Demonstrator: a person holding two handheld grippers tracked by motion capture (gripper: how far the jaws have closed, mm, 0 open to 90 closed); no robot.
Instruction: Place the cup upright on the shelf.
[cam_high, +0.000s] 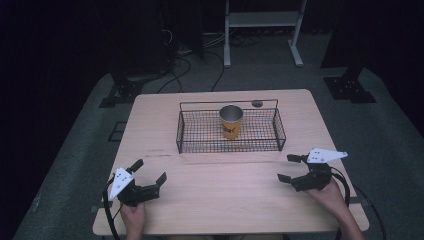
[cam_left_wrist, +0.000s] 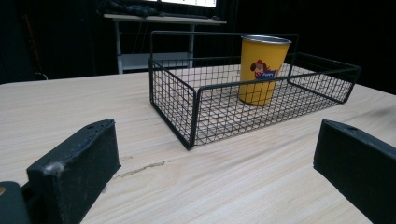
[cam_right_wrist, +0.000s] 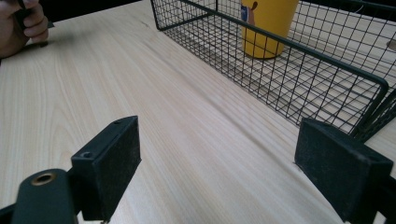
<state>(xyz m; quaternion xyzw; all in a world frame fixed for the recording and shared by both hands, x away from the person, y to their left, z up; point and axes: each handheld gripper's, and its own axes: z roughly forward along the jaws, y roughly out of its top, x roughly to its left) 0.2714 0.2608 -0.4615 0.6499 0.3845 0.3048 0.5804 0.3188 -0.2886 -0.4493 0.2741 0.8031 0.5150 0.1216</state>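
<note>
A shallow black wire basket (cam_high: 200, 131) with a raised handle rail along its far side sits on the far half of the pale wooden bench (cam_high: 225, 200). Inside it stands one yellow metal cup (cam_high: 231, 121) with a silver rim, upright, roughly in the middle of the basket's length and clear of the walls; the left gripper view shows a small cartoon print on the cup's side. A small dark round disc (cam_high: 257, 104) lies on the bench just behind the basket, towards its right end.

Between the basket and the near edge the bench top is bare wood, so nothing lies between either tool and the basket's near wall, though that wall and the handle rail ring the cup.

The left tool (cam_high: 148, 171) rests near the front left corner of the bench, held from below by the person's left hand (cam_high: 133, 216), its jaws wide apart, gripping nothing and angled towards the basket. The right tool (cam_high: 290, 168) sits near the front right, held by the right hand (cam_high: 330, 192), jaws likewise spread wide and empty, pointing left across the bench. Both are well apart from the basket and from each other.
</note>
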